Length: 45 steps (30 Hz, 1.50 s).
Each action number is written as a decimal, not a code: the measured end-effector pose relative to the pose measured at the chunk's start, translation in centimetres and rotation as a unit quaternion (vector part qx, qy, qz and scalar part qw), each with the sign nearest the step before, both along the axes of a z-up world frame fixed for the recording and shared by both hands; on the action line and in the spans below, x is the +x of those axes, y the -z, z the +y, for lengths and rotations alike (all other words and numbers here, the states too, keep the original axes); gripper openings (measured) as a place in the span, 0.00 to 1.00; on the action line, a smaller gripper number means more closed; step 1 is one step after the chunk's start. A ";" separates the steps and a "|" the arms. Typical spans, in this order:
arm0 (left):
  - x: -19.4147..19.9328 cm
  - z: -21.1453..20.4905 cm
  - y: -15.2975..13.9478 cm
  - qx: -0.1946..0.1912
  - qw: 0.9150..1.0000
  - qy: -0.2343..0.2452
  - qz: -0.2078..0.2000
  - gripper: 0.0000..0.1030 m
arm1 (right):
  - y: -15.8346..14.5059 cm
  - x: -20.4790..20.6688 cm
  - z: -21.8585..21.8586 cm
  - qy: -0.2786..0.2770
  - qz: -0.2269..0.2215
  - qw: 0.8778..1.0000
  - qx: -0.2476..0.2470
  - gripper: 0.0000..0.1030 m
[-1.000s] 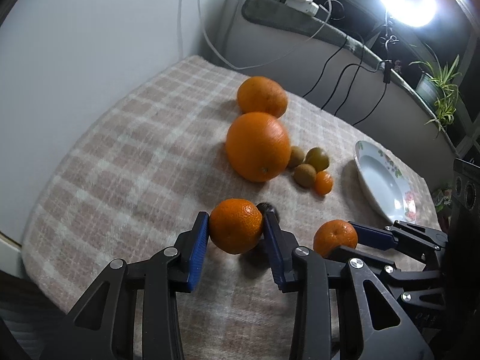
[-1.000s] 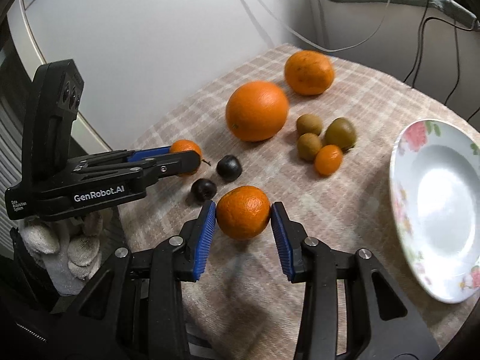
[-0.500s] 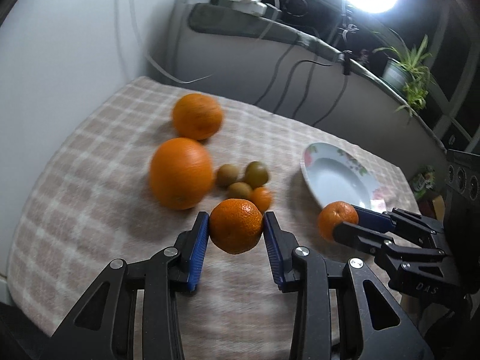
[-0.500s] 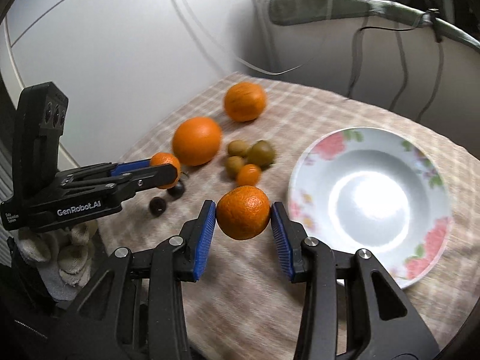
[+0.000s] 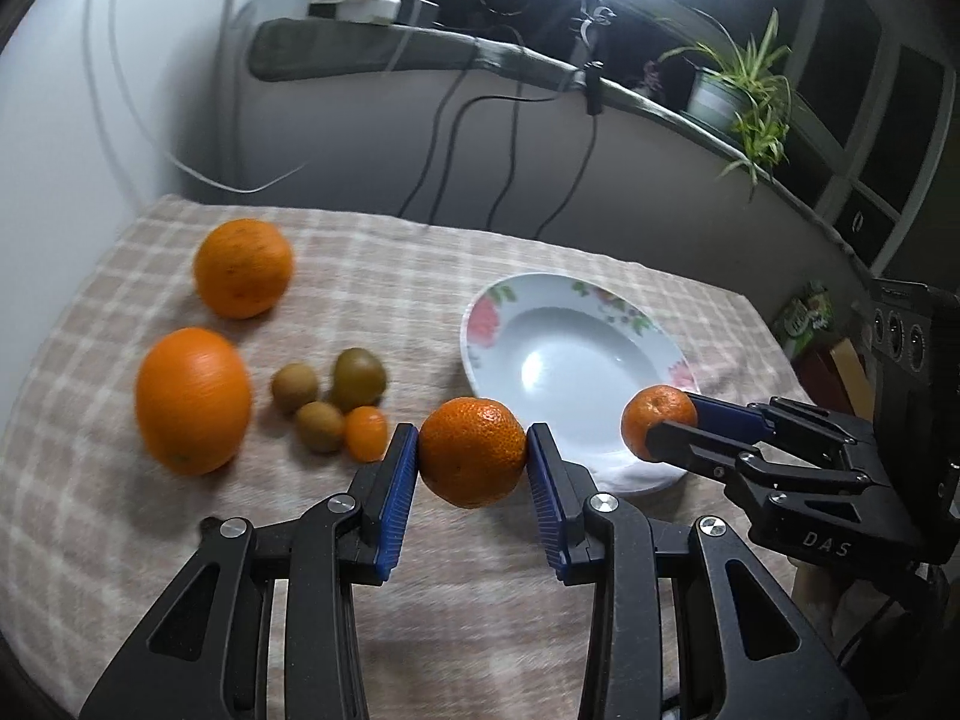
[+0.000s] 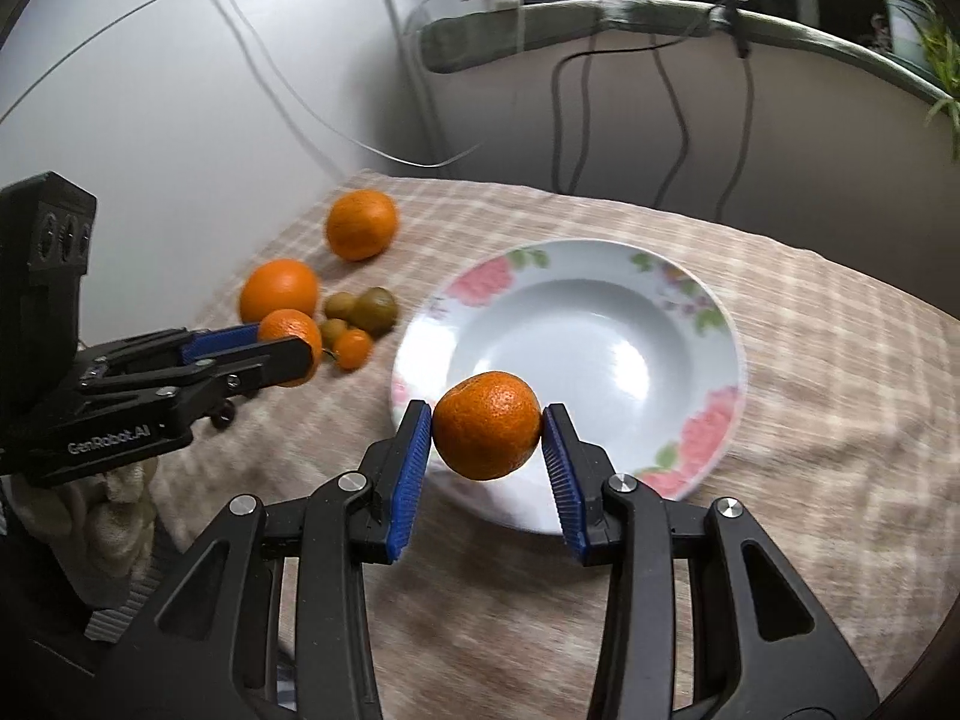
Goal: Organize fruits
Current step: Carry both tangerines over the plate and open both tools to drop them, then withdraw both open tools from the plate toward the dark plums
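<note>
My left gripper [image 5: 472,461] is shut on a mandarin [image 5: 472,451], held above the cloth just left of the white flowered plate [image 5: 606,306]. My right gripper [image 6: 487,441] is shut on a second mandarin [image 6: 487,433], held over the plate's [image 6: 690,300] near rim. Each gripper shows in the other's view: the right one [image 5: 660,429] at the plate's right edge, the left one [image 6: 294,354] beside the loose fruit. Two big oranges [image 5: 192,399] [image 5: 243,267], three kiwis [image 5: 359,369] and a kumquat [image 5: 366,432] lie on the cloth at left.
The checked tablecloth [image 5: 384,264] covers a small table against a white wall. Cables [image 5: 510,138] hang behind the far edge. A potted plant [image 5: 738,90] stands on the ledge at back right, under a bright ring lamp.
Both grippers have lifted their mandarins and swung right toward the plate. The right mandarin now hangs over the plate's near rim. The dark plums have left both views.
</note>
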<state>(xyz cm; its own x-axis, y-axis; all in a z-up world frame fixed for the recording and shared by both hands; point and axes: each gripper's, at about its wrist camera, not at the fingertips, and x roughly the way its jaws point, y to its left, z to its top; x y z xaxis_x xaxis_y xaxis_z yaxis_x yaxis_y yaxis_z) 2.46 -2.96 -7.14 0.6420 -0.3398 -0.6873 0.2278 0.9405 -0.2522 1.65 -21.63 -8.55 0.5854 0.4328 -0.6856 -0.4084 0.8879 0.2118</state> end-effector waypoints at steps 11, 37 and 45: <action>0.6 -2.8 0.2 0.009 0.999 0.033 0.007 0.34 | 0.9 -0.1 -2.8 0.029 0.006 0.999 -0.011 0.39; 0.8 -5.0 0.6 0.026 0.998 0.059 0.015 0.48 | 0.8 -0.6 -3.6 0.045 0.000 0.999 -0.017 0.62; 0.5 -4.7 0.2 0.030 0.998 0.052 0.005 0.54 | -0.2 -0.9 -4.3 0.060 -0.021 0.998 -0.009 0.74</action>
<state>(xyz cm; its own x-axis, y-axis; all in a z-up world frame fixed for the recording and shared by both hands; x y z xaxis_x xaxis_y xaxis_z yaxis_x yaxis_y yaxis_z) 2.98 -7.70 -7.35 0.5984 -0.3619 -0.7148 0.3228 0.9255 -0.1983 0.75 -25.92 -8.36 0.6599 0.3456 -0.6671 -0.3077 0.9344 0.1797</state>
